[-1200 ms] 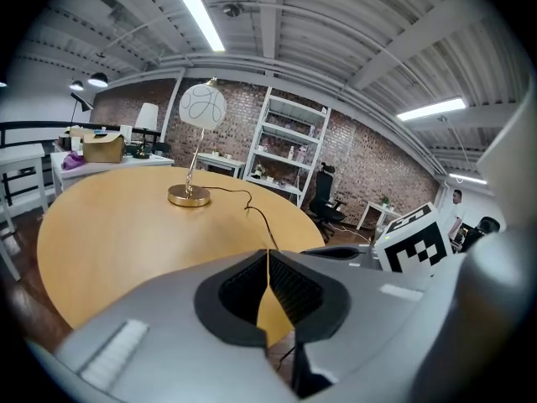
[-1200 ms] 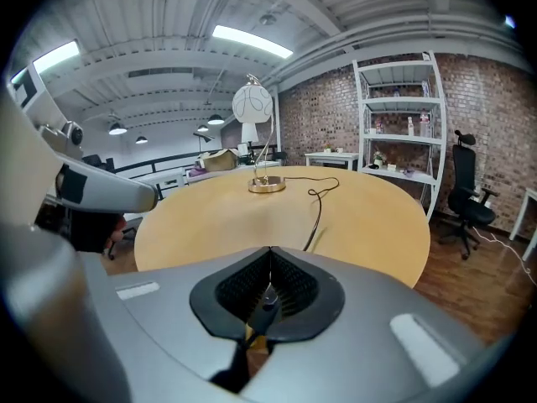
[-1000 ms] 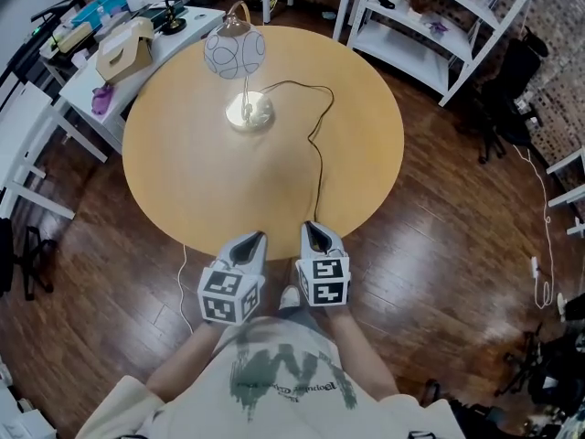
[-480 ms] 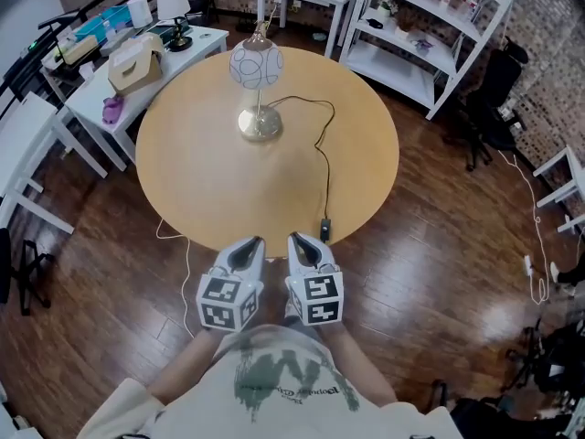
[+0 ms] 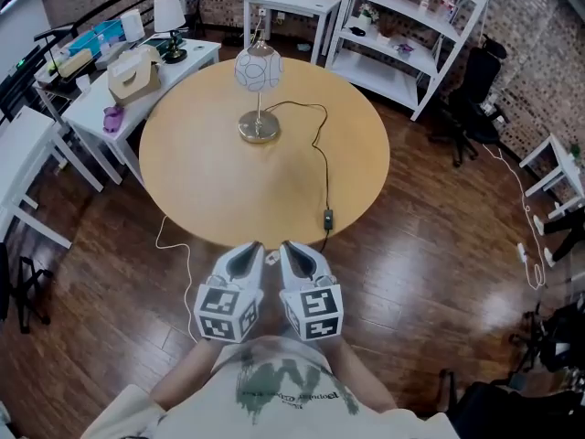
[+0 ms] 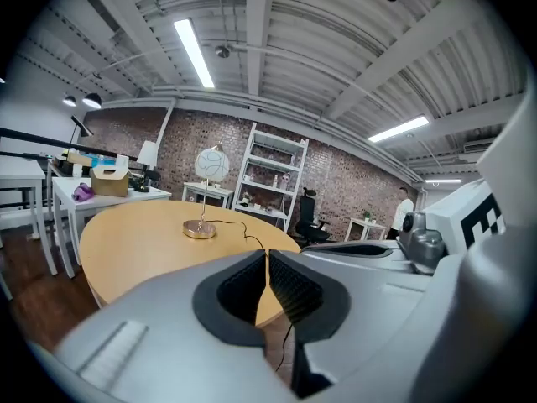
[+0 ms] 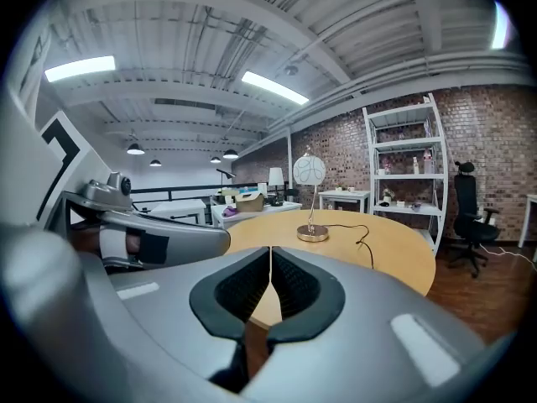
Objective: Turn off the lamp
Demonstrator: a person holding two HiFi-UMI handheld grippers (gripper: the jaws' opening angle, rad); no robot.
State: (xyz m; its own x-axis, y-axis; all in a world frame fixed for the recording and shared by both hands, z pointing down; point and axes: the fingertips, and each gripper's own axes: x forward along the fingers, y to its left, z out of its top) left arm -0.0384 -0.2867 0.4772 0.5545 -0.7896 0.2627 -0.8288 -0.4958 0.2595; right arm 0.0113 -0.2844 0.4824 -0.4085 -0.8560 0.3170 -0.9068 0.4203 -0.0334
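My left gripper [image 5: 253, 248] and my right gripper [image 5: 286, 248] hang side by side, nearly touching, over the dark wood floor [image 5: 411, 273] just short of the near edge of the round wooden table [image 5: 201, 190]. Both sets of jaws are pressed together, pad against pad, with nothing between them. The lamp [image 5: 257, 69] stands well ahead of my jaws on the far half of the table, upright on its round metal base, with a white globe shade on a thin stem. Its black cord [image 5: 320, 154] loops out from the base to the right and then runs back toward me. The small black switch [image 5: 327, 218] on the cord lies by the table's near edge, a little ahead of my right jaws and to their right, apart from them. Beyond the lamp stand white shelves [image 5: 411, 35] to the right and a white desk [image 5: 137, 85] with a cardboard box to the left.
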